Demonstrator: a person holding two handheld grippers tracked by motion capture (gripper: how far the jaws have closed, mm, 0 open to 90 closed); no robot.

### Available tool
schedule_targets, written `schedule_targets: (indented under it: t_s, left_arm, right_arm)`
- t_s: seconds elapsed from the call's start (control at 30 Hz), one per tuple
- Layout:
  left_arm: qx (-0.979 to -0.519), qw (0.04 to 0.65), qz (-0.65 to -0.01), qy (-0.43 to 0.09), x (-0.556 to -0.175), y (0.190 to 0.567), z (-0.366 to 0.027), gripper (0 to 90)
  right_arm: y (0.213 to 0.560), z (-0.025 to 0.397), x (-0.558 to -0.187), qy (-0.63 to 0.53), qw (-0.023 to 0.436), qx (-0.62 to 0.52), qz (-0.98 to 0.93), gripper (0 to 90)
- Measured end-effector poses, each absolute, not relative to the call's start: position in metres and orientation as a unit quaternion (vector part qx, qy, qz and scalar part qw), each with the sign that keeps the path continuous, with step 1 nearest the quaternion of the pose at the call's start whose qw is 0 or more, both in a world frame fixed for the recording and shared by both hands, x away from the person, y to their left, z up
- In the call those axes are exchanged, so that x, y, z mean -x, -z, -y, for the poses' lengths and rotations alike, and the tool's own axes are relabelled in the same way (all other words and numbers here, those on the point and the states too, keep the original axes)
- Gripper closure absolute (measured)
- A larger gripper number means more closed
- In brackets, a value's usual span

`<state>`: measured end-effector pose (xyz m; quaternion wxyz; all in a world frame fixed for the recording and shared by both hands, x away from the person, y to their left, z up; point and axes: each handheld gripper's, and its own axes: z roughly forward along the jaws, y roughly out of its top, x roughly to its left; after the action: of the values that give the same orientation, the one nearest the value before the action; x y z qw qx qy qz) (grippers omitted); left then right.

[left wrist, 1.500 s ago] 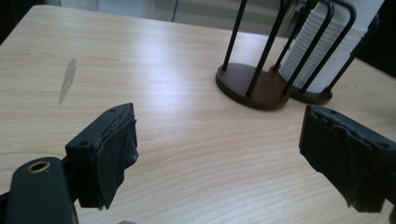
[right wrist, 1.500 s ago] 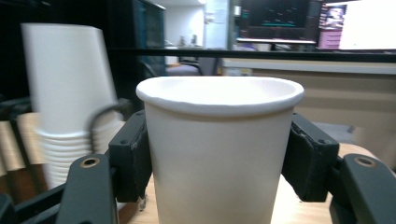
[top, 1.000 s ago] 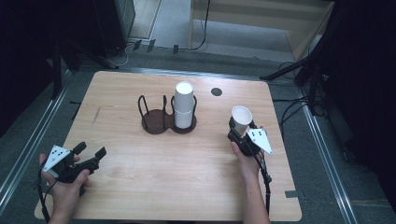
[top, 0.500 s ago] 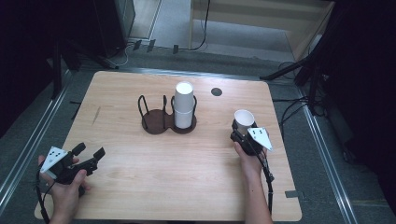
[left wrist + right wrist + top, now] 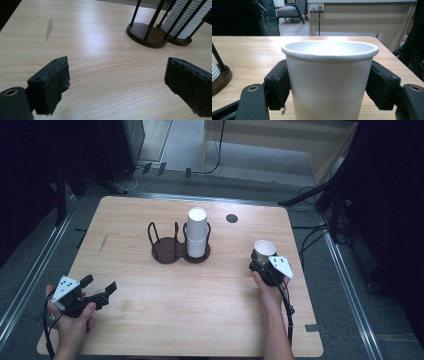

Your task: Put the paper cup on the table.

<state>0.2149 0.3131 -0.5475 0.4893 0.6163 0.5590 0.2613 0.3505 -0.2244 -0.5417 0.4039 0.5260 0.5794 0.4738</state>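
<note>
Left gripper (image 5: 95,292): near left, jaws spread, empty. Right gripper (image 5: 260,262): mid right, pinching upright paper cup (image 5: 329,82); overtight squeeze risks buckling its thin wall. Cup rack (image 5: 177,251): farther, centre, holding stacked cups (image 5: 197,234); topple hazard.

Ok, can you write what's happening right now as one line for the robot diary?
right gripper: shut on paper cup, upright | left gripper: open, holds nothing | cup stack: in right ring of holder | left ring: empty
</note>
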Motion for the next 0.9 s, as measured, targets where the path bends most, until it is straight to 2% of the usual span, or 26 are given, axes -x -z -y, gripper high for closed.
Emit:
schedule_targets:
  t_s: [0.57, 0.9]
  left_arm:
    - [-0.625, 0.481, -0.555, -0.266, -0.216, 0.548, -0.309, 5.4]
    - [-0.624, 0.480, -0.557, -0.264, -0.216, 0.548, -0.310, 5.4]
  right_arm:
    - [0.541, 0.232, -0.348, -0.468, 0.382, -0.538, -0.588, 21.2]
    - [0.538, 0.238, -0.345, -0.478, 0.344, -0.533, -0.608, 1.7]
